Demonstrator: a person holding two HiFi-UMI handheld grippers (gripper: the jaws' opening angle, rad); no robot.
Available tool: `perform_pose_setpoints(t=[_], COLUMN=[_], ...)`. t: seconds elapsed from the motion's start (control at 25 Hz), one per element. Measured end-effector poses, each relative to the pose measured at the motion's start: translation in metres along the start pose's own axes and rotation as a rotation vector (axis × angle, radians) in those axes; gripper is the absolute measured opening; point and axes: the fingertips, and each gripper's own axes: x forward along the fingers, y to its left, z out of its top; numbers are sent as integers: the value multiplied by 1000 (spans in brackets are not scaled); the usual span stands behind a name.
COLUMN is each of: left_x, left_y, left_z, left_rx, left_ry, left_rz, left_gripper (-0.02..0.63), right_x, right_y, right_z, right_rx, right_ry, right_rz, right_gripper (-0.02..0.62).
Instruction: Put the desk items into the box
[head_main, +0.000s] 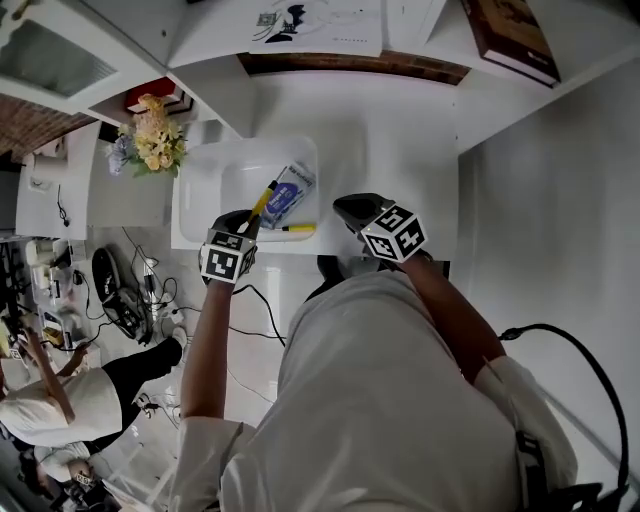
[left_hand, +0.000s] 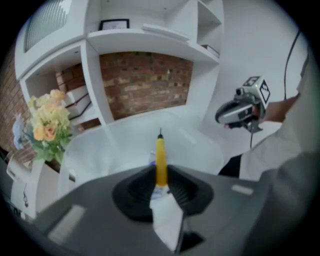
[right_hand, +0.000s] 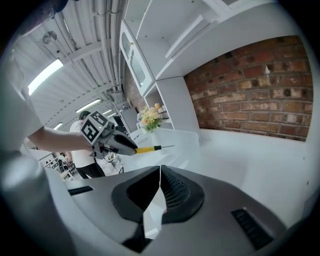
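Observation:
A translucent white box (head_main: 205, 195) stands on the white desk. A blue-and-white packet (head_main: 288, 190) and a yellow pen (head_main: 297, 228) lie inside it. My left gripper (head_main: 243, 222) hovers at the box's near edge, shut on a yellow-handled screwdriver (head_main: 262, 200) whose thin tip points over the box. In the left gripper view the screwdriver (left_hand: 160, 157) sticks out straight between the jaws of that gripper (left_hand: 160, 175), above the box (left_hand: 100, 150). My right gripper (head_main: 347, 208) is to the right of the box, and its jaws (right_hand: 160, 170) are shut with nothing between them.
A bunch of yellow flowers (head_main: 152, 140) stands left of the box. White shelves and a brick wall (left_hand: 145, 82) rise behind the desk. A book (head_main: 510, 35) lies on a shelf at the upper right. Another person (head_main: 60, 400) and cables are on the floor at the left.

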Motion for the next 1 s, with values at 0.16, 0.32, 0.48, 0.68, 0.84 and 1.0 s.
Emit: perform_pose_setpoints(t=[0.16, 0.32, 0.48, 0.68, 0.84, 1.0], left_x=[4, 25, 46, 75, 96, 108], left_y=[20, 33, 34, 25, 25, 25], left_z=[3, -10, -18, -27, -43, -54], left_rx=[96, 199, 301, 404, 434, 484], left_ry=[62, 156, 215, 228, 267, 318], left_rz=[-37, -114, -194, -298, -344, -362], left_gripper=[72, 72, 72, 72, 72, 72], right_x=[6, 8, 8, 8, 7, 9], right_y=[0, -7, -13, -18, -25, -29], right_z=[-3, -6, -11, -17, -23, -29], right_rx=[16, 51, 79, 109, 136, 154], right_ry=[7, 1, 1, 12, 24, 41], right_rz=[-28, -70, -108, -148, -176, -189], right_gripper=[3, 3, 3, 3, 3, 3])
